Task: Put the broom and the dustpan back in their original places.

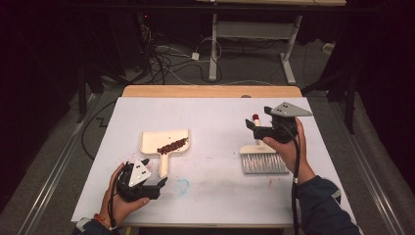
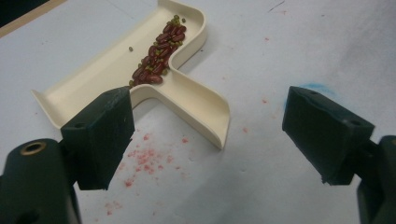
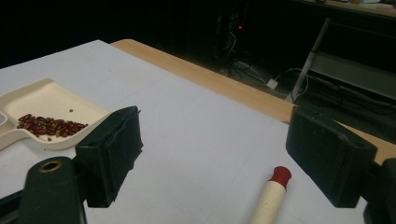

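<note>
Left gripper [image 1: 157, 184] is hovering with jaws spread just short of the dustpan [image 1: 165, 143] handle; beans [image 2: 158, 59] are lying against the pan's back wall. Right gripper [image 1: 258, 125] is hanging, also spread, over the brush [image 1: 263, 157] handle, well right of the dustpan. I am judging tilt as the risk: a skewed handle pinch probably spills beans.

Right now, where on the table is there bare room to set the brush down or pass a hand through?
The widest bare patch lies mid-table, between the dustpan with its beans and the brush. The far strip beyond both, up to the wooden edge, is bare too. It is crowded near the left tongs by the dustpan handle, and around the right tongs above the brush.
</note>
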